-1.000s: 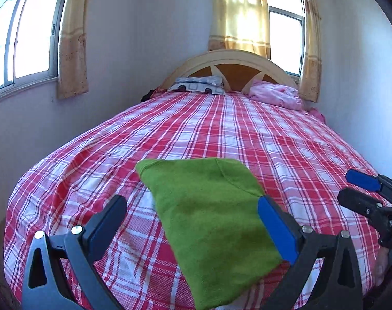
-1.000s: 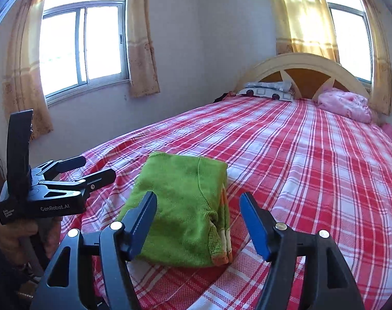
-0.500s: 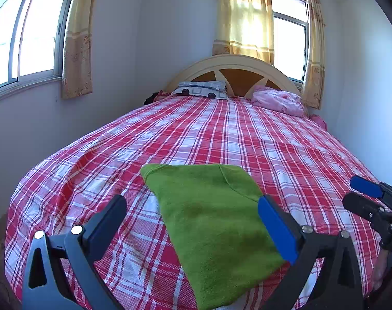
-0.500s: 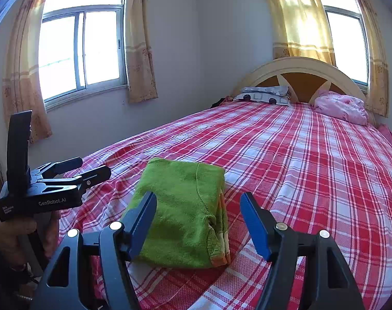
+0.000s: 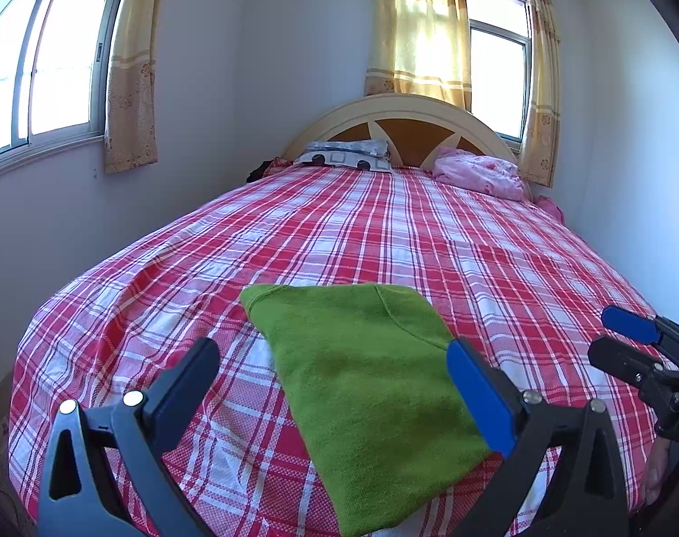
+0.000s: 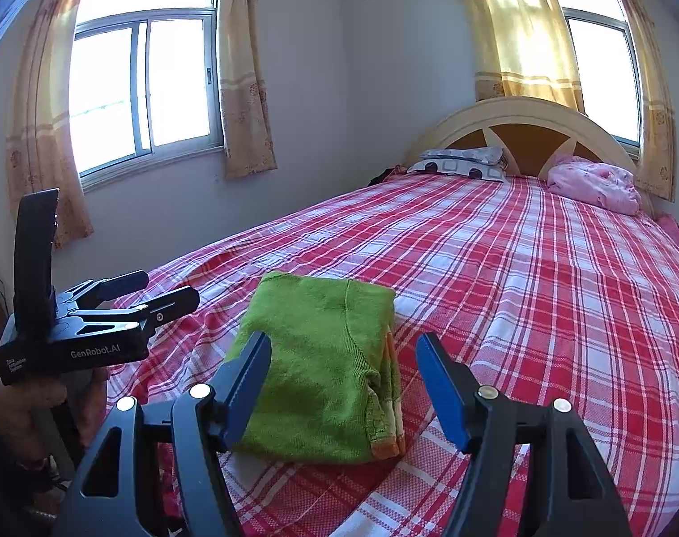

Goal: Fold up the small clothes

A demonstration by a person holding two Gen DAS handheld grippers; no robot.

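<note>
A folded green garment (image 5: 366, 385) with orange trim lies flat near the foot of the red plaid bed (image 5: 384, 232); it also shows in the right wrist view (image 6: 321, 367). My left gripper (image 5: 335, 371) is open and empty, held above the garment's near end. My right gripper (image 6: 343, 367) is open and empty, just short of the garment's near right edge. Each gripper shows in the other's view: the right one (image 5: 625, 344) at the far right, the left one (image 6: 160, 291) at the left, held by a hand.
A patterned pillow (image 5: 348, 156) and a pink bundle (image 5: 478, 172) lie at the headboard (image 5: 402, 112). Walls with curtained windows stand left of and behind the bed. The bed's foot edge is just below the grippers.
Both grippers have drawn back and tilted up a little, so the garment sits lower in both views. The garment has not moved. Both grippers stay open.
</note>
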